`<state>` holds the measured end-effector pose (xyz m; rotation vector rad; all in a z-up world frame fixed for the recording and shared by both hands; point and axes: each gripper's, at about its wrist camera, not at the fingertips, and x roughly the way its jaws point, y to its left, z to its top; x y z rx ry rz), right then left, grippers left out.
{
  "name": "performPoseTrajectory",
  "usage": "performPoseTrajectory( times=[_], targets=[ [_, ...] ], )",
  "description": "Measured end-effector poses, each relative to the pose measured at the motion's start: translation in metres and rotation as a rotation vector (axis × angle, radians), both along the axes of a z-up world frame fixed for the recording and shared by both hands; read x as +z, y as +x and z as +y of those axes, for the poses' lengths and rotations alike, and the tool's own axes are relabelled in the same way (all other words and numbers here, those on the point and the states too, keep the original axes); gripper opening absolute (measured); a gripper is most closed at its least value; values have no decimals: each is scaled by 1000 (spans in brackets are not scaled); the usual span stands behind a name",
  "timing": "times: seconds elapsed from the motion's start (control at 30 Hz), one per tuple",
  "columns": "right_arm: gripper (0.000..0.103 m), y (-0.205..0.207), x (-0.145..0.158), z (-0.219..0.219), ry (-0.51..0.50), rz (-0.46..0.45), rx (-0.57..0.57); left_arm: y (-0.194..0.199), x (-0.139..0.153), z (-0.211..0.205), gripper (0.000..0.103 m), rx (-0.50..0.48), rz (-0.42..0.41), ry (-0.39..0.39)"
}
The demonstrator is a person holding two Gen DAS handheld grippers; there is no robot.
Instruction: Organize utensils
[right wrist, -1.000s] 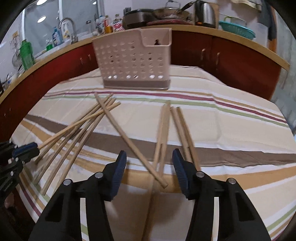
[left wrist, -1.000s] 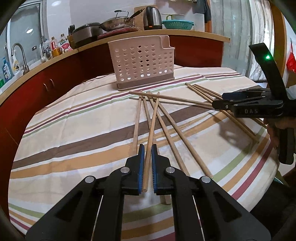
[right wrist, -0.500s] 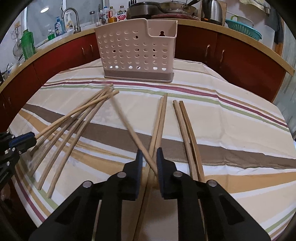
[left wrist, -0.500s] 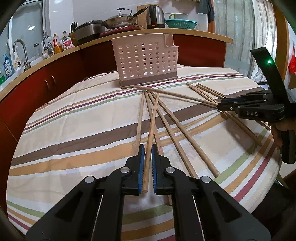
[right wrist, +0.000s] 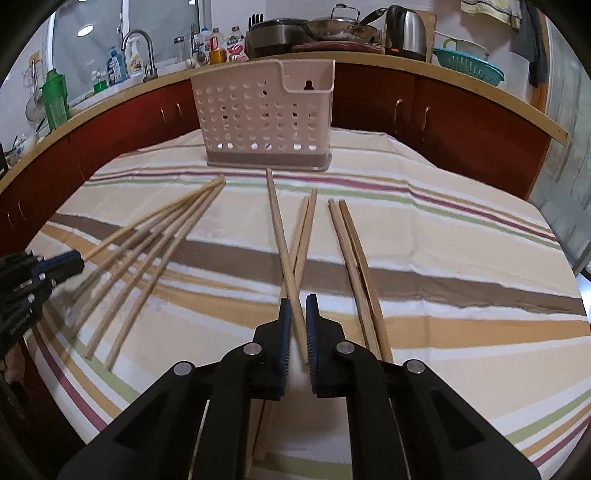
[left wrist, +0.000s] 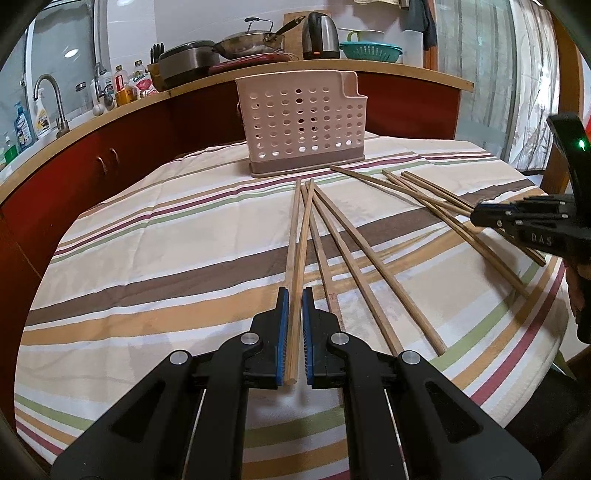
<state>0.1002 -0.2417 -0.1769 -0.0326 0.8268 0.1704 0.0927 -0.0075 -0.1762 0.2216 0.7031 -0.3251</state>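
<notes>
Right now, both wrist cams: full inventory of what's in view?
utensil basket: one, pale pink, perforated, upright at far side of table.
chopsticks: about ten, light wood; one in each hand-held gripper, a fan of loose ones mid-table, two pairs to the right.
tablecloth: one, cream with brown, tan, green and maroon stripes, covers table.
counter: wood top, red cabinets, behind table.
kettle: one, steel, on counter.
wok: one, steel, on counter.
colander: one, teal, on counter.
faucet: one, metal, left.
left hand-held gripper: black, blue pads, shut on chopstick.
right hand-held gripper: same, shut on chopstick.
</notes>
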Motion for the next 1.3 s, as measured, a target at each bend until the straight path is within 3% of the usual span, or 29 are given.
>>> performPoseTrajectory(
  times=[0.67, 0.8, 1.3],
  targets=[
    [15, -13, -13, -22, 62, 48, -37, -1, 2, 7, 8, 26, -9, -5],
    [7, -18, -14, -21, 76, 35, -27, -2, 2, 7, 8, 27, -8, -4],
    [7, -40, 34, -20, 49, -136, -51, -14, 31, 8, 3, 40, -96, -45]
  ],
)
